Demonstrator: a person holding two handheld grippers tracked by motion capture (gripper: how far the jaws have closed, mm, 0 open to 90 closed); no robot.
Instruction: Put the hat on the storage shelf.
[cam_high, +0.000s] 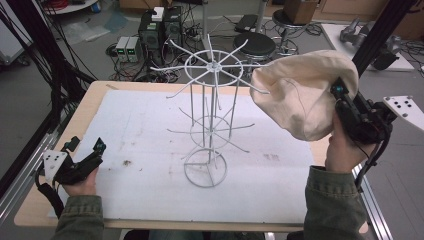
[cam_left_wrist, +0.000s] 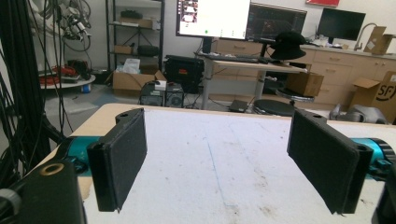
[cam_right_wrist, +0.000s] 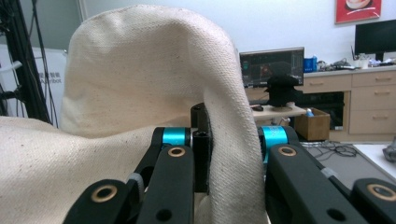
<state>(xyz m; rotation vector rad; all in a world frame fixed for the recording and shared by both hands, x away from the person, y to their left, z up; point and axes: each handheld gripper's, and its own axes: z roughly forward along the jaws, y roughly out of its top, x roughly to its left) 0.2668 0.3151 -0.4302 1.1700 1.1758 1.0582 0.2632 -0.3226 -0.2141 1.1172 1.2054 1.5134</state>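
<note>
A white wire rack (cam_high: 210, 120) with radiating hooks on two tiers stands on a ring base in the middle of the table. My right gripper (cam_high: 339, 95) is raised at the right, level with the rack's top tier, shut on a fold of a cream cloth hat (cam_high: 305, 92) that hangs to its left. In the right gripper view the cream cloth hat (cam_right_wrist: 140, 93) is pinched between the jaws and drapes over them. My left gripper (cam_high: 98, 149) rests low near the table's left front, jaws wide apart with nothing between them; in its own view my left gripper (cam_left_wrist: 224, 163) looks across the white mat.
A white mat (cam_high: 150, 150) covers the wooden table (cam_high: 35, 200). Black frame posts (cam_high: 380, 30) stand at the left and right. Behind the table are computer boxes (cam_high: 160, 30), cables and a round black stool (cam_high: 255, 45) on the floor.
</note>
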